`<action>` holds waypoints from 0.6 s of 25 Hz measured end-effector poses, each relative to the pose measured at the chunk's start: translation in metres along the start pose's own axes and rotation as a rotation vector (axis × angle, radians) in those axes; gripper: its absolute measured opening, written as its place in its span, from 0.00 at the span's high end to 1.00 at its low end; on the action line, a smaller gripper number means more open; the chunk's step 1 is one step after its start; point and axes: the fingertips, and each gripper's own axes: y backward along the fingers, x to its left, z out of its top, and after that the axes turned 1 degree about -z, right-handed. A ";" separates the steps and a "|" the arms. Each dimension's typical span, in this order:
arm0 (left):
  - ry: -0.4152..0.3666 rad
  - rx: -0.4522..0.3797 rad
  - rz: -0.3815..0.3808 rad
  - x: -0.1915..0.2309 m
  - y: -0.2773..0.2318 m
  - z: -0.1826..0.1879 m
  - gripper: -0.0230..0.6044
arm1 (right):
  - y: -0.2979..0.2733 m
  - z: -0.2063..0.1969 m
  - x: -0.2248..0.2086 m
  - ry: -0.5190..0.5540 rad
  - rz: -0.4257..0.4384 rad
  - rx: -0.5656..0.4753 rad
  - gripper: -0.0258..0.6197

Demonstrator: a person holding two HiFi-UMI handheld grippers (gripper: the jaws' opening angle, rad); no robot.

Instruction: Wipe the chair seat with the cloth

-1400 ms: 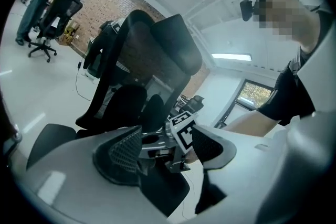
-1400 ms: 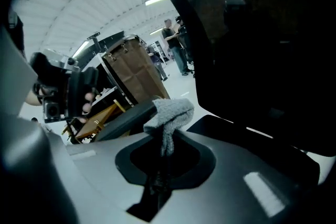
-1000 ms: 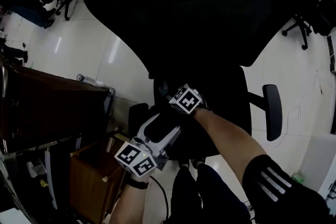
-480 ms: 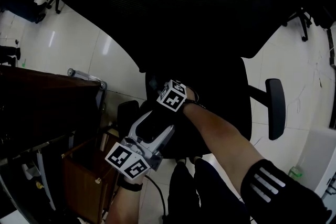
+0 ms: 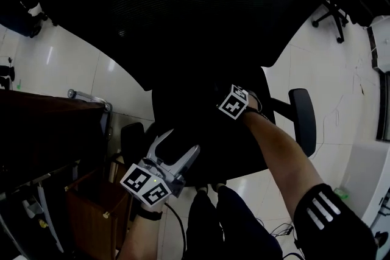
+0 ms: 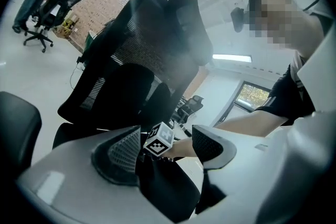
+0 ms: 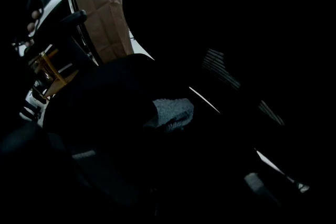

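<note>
The black office chair's seat (image 5: 207,131) lies below its big mesh backrest (image 5: 201,9) in the head view. My right gripper (image 5: 233,102) is low over the right part of the seat; only its marker cube shows, and its jaws are lost in the dark. In the right gripper view a bunched grey cloth (image 7: 172,112) sits at the jaw tips of my right gripper (image 7: 167,119), against the dark seat. My left gripper (image 5: 178,143) hovers at the seat's front left, open and empty. In its own view my left gripper (image 6: 165,135) frames the right gripper's cube (image 6: 159,140).
A dark wooden desk (image 5: 49,131) and a brown cabinet (image 5: 91,210) stand close on the left. Armrests flank the seat, one left (image 5: 131,140) and one right (image 5: 303,122). Another chair's base (image 5: 332,15) is at far right. The person's legs (image 5: 225,222) are at the seat's front.
My right gripper has slid rightward across the seat with the cloth. The left gripper has stayed open near the seat's front left.
</note>
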 end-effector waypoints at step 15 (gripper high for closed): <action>-0.035 0.019 -0.040 -0.021 -0.011 0.012 0.45 | 0.069 -0.042 -0.064 -0.155 -0.151 0.005 0.91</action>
